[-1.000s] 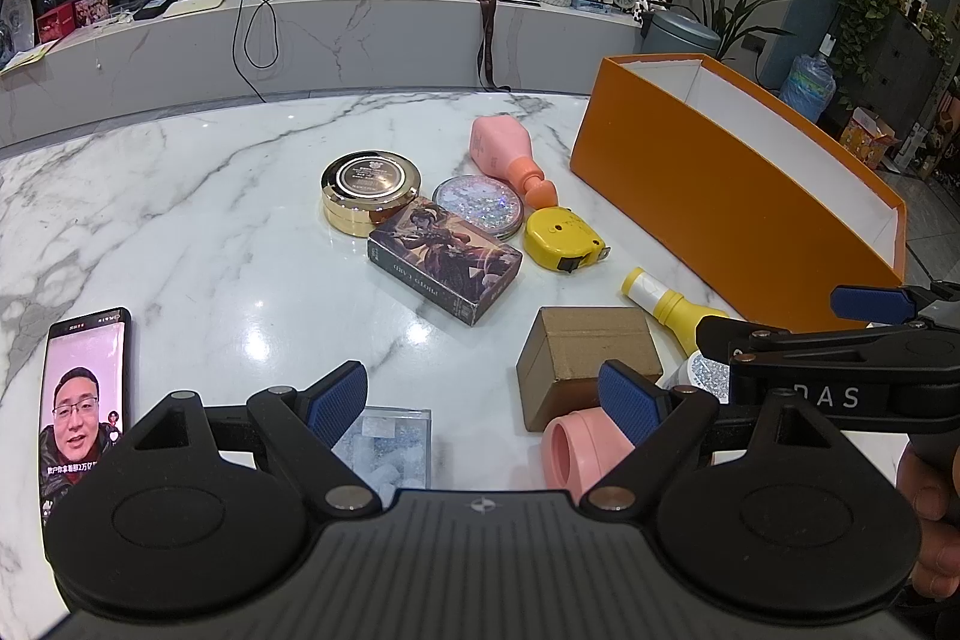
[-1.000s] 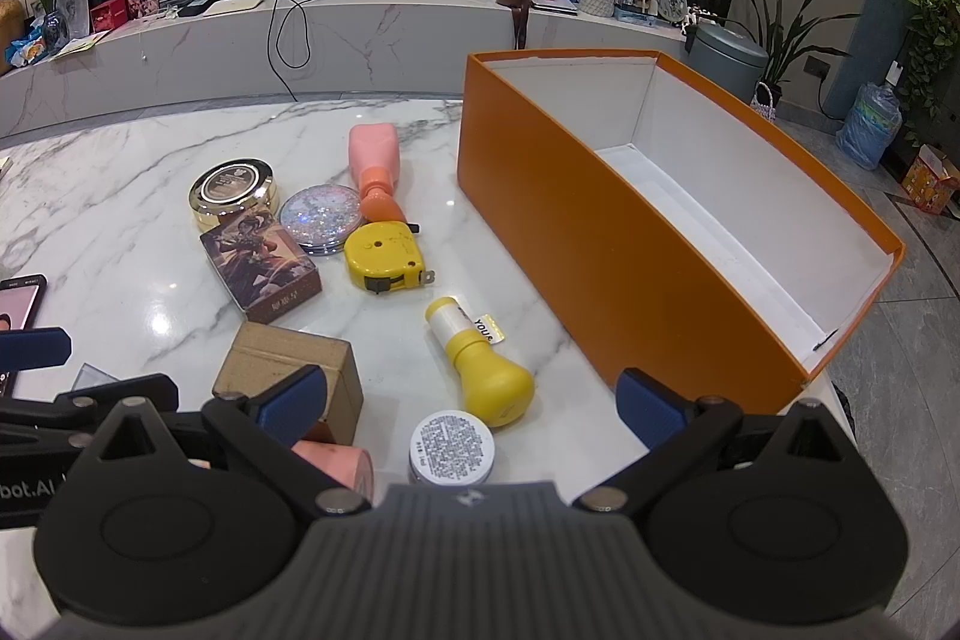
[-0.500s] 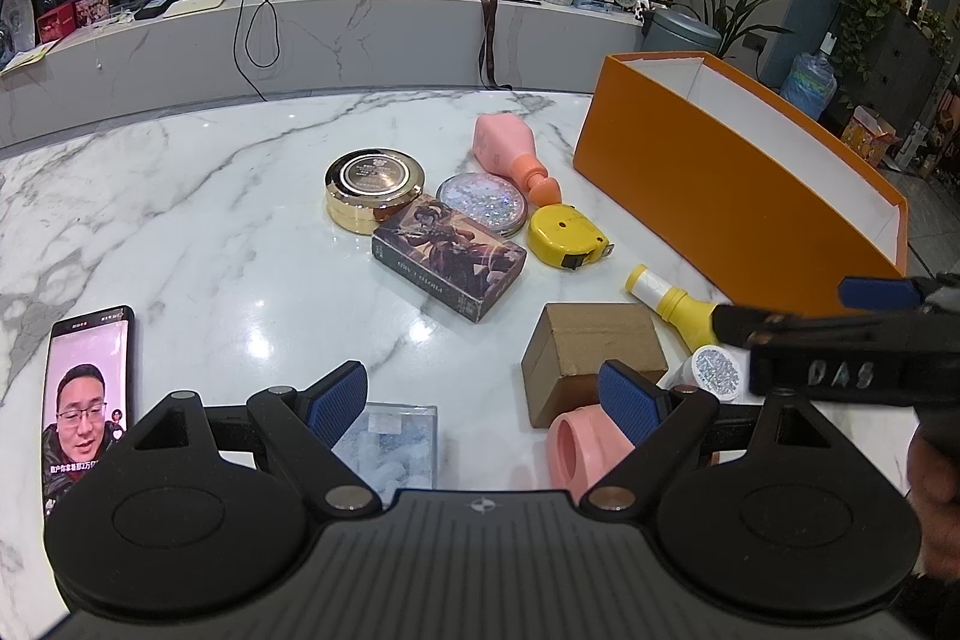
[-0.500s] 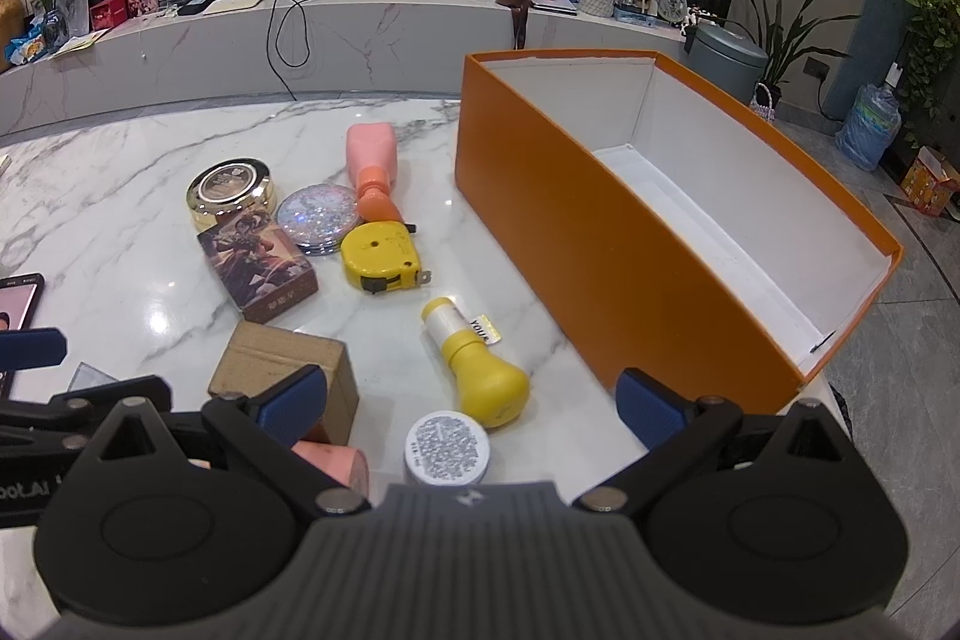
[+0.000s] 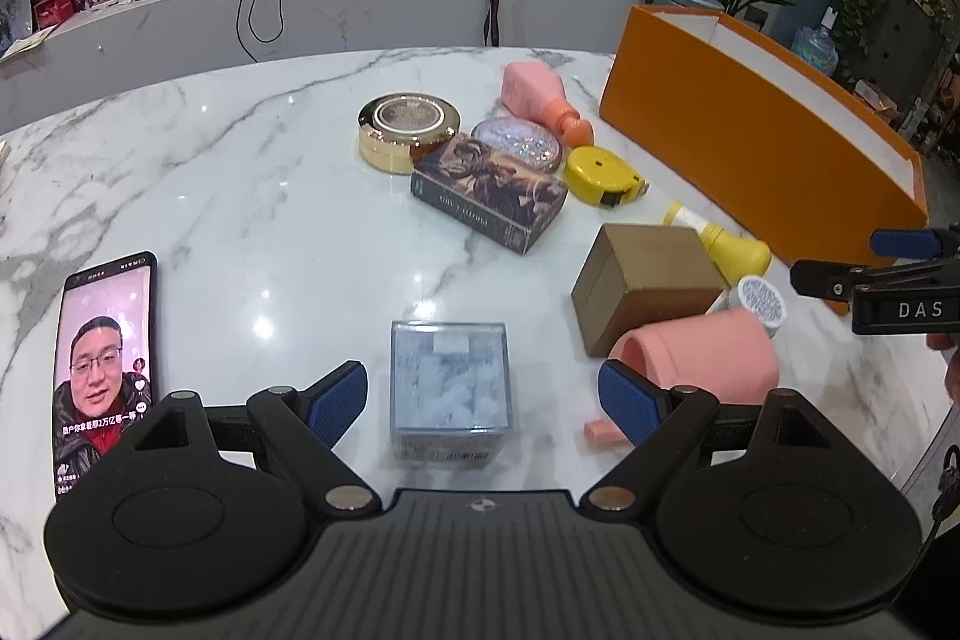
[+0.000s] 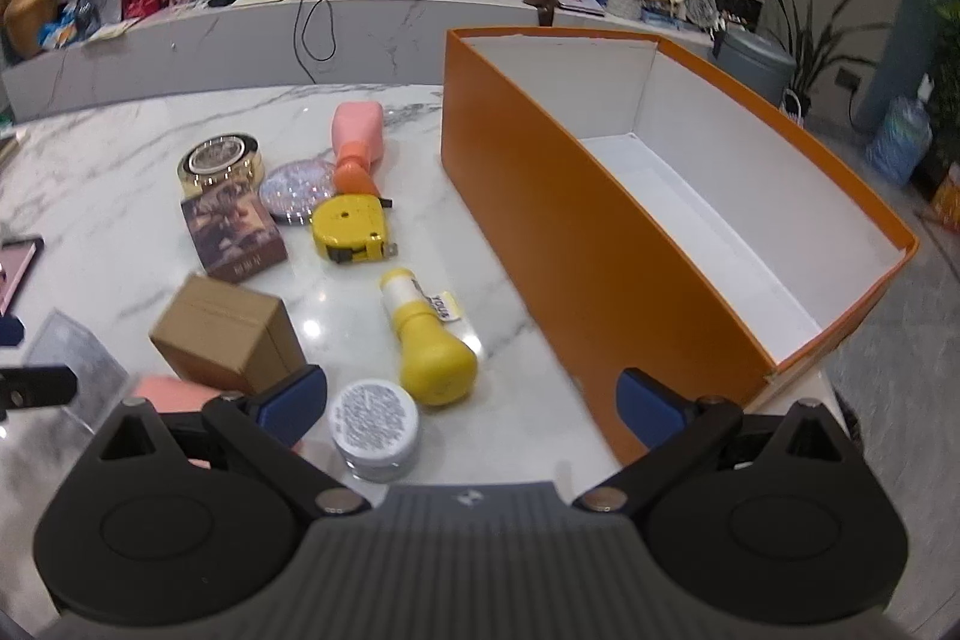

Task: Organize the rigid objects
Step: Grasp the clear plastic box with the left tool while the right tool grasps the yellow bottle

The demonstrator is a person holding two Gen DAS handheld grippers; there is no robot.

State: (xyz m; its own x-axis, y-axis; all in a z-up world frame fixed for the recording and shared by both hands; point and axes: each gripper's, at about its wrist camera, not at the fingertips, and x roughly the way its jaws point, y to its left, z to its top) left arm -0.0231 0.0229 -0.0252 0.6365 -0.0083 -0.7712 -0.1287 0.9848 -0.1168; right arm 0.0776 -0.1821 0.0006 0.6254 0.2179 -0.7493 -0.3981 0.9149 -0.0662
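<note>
Both grippers, left (image 5: 483,397) and right (image 6: 471,397), are spread, holding nothing; the yellow bottle (image 6: 427,340) lies flat, white cap pointing away toward the tape measure (image 6: 350,227).

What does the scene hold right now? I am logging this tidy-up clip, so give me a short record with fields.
surface: white marble table
container: open orange cardboard box, white inside, nothing in it
left claw: open, around a clear plastic cube box
right claw: open, above a white-lidded round jar
near jar: yellow bulb-shaped bottle lying down, brown cardboard box
further back: yellow tape measure, round gold tin
left edge: black smartphone, screen on
</note>
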